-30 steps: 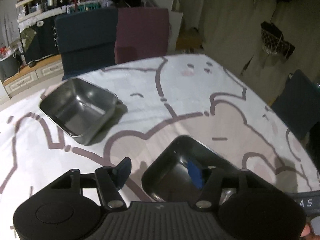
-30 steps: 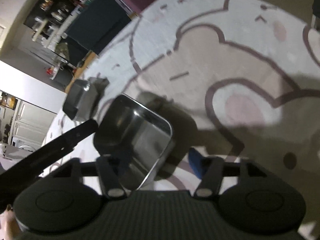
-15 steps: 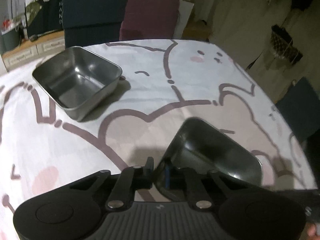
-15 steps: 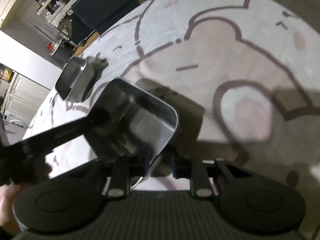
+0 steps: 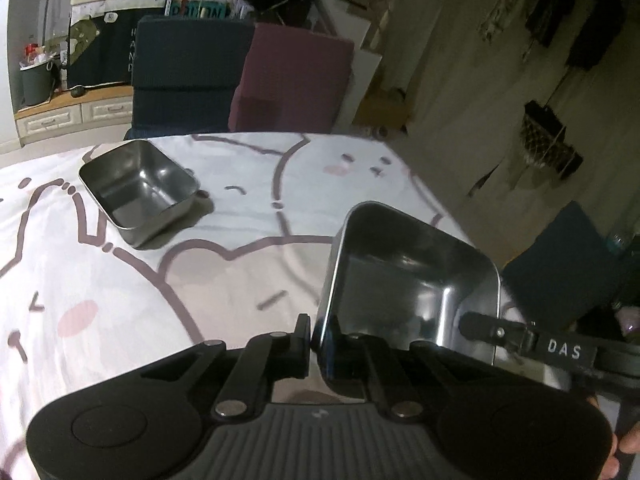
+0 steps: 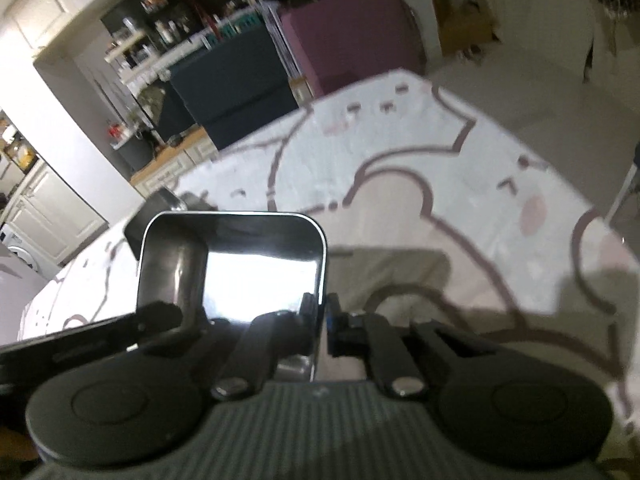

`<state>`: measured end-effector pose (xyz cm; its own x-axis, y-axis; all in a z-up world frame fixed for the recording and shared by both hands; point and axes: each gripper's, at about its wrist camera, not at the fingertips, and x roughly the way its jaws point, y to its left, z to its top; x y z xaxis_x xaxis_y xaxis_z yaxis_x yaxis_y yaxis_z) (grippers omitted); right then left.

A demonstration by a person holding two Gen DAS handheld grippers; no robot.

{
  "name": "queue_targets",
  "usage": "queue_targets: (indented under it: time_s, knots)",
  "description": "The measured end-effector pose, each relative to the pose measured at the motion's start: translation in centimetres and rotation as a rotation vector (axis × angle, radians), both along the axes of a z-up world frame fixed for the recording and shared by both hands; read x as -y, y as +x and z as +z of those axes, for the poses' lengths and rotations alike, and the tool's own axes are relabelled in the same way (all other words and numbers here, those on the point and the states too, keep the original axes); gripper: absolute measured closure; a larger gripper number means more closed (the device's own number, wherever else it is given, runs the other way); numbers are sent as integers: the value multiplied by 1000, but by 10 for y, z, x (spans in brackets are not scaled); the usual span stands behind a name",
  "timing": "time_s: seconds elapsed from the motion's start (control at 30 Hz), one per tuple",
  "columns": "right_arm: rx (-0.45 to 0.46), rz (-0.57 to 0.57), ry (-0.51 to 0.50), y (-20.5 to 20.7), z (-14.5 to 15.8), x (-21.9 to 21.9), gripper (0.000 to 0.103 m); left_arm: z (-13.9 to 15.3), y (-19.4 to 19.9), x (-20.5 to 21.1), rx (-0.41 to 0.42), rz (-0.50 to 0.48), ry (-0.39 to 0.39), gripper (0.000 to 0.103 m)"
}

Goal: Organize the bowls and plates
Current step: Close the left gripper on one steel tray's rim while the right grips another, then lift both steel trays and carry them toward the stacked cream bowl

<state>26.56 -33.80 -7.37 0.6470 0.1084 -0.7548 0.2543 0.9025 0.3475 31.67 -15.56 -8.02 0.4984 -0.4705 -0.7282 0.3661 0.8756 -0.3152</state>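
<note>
A square steel bowl (image 5: 412,272) hangs tilted above the tablecloth, held from two sides. My left gripper (image 5: 316,332) is shut on its left wall. In the left wrist view my right gripper (image 5: 500,332) grips the opposite wall. In the right wrist view the same bowl (image 6: 232,264) fills the lower left. My right gripper (image 6: 322,312) is closing tight on the bowl's right wall, which sits between its pads. The left gripper's finger (image 6: 160,316) reaches in from the left. A second steel bowl (image 5: 140,188) rests on the cloth farther away, and shows as the second bowl (image 6: 160,204) behind the held one.
The table wears a white cloth (image 5: 100,280) with brown cartoon outlines and pink spots. A dark blue chair (image 5: 188,80) and a maroon chair (image 5: 296,80) stand at the far edge. The table's rounded edge drops off on the right (image 5: 452,216). A person's fingers (image 5: 628,444) show at the lower right.
Both grippers went from open around the near bowl's walls to shut on them. The bowl has risen off the cloth and tilted, and both views have lifted.
</note>
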Motion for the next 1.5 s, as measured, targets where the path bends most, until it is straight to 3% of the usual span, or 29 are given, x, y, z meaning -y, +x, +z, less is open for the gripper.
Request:
queue_targets:
  time_s: [0.23, 0.47, 0.83, 1.1, 1.5]
  knots:
    - [91, 14, -34, -42, 32, 38, 99, 11, -55, 31, -7, 14, -69, 95]
    - [82, 45, -96, -76, 37, 69, 99, -7, -95, 58, -66, 45, -107, 94]
    - [-79, 125, -164, -86, -2, 78, 99, -52, -127, 77, -199, 112, -104, 93]
    - [-200, 161, -204, -77, -38, 85, 98, -72, -135, 92, -235, 99, -59, 90]
    - [-241, 154, -206, -74, -53, 91, 98, -78, -133, 101, -243, 83, -31, 88]
